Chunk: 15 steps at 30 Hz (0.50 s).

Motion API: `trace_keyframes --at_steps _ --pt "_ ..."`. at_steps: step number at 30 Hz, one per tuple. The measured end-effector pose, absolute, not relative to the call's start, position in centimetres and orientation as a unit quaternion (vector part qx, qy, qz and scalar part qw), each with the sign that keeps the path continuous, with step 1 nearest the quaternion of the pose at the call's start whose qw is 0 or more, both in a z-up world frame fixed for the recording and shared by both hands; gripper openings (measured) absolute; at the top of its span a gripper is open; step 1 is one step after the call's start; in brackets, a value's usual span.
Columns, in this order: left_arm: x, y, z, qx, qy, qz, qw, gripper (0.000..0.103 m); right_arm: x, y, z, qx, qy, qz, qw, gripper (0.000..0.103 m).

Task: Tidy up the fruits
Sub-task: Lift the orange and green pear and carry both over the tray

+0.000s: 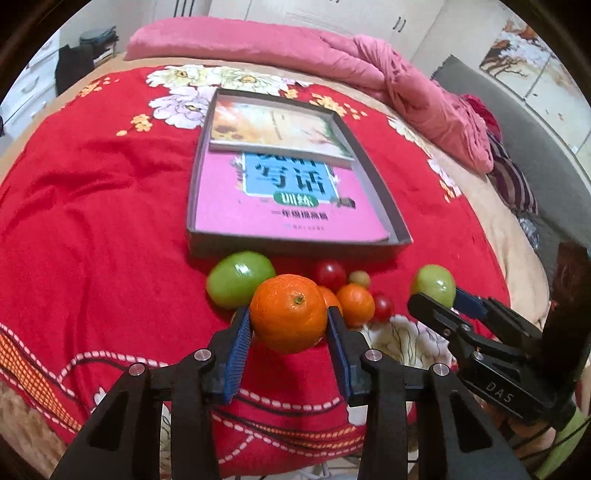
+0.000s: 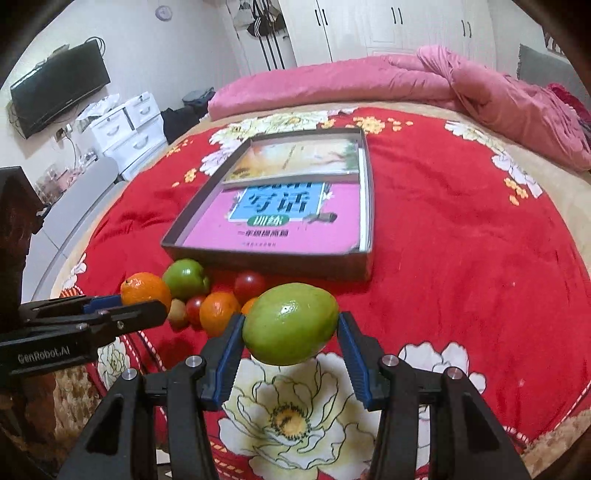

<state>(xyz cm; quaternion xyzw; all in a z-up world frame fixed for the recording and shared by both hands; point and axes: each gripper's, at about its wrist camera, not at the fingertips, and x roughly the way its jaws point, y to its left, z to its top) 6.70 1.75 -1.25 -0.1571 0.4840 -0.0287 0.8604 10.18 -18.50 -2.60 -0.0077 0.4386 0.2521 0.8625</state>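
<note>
My left gripper [image 1: 290, 325] is shut on a large orange [image 1: 288, 314], held just above the red bedspread; it also shows in the right wrist view [image 2: 146, 290]. My right gripper [image 2: 291, 330] is shut on a green fruit [image 2: 290, 323], seen in the left wrist view too [image 1: 434, 286]. A pile lies in front of the box: another green fruit [image 1: 240, 278], a small orange [image 1: 355, 304], red cherry tomatoes [image 1: 330, 274] and a pale small fruit [image 1: 360, 278]. The grey shallow box [image 1: 295, 247] holds a pink book [image 1: 288, 206] and a floral book [image 1: 273, 129].
The bed is covered by a red flowered spread [image 1: 92, 206]. A pink duvet [image 1: 295, 51] is bunched along the far side and right. Beyond the bed in the right wrist view stand white drawers [image 2: 129, 129], a wall television [image 2: 59, 88] and wardrobes [image 2: 369, 29].
</note>
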Motion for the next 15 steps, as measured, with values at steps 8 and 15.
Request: trace_keyframes --at_steps 8,15 --pt "9.0 2.9 -0.5 -0.162 0.473 -0.01 0.866 0.041 12.0 -18.3 -1.2 -0.009 0.408 0.258 0.876 0.051" --pt "11.0 3.3 -0.2 -0.16 0.464 0.002 0.872 0.041 13.6 -18.1 -0.8 -0.015 0.394 0.264 0.88 0.051"
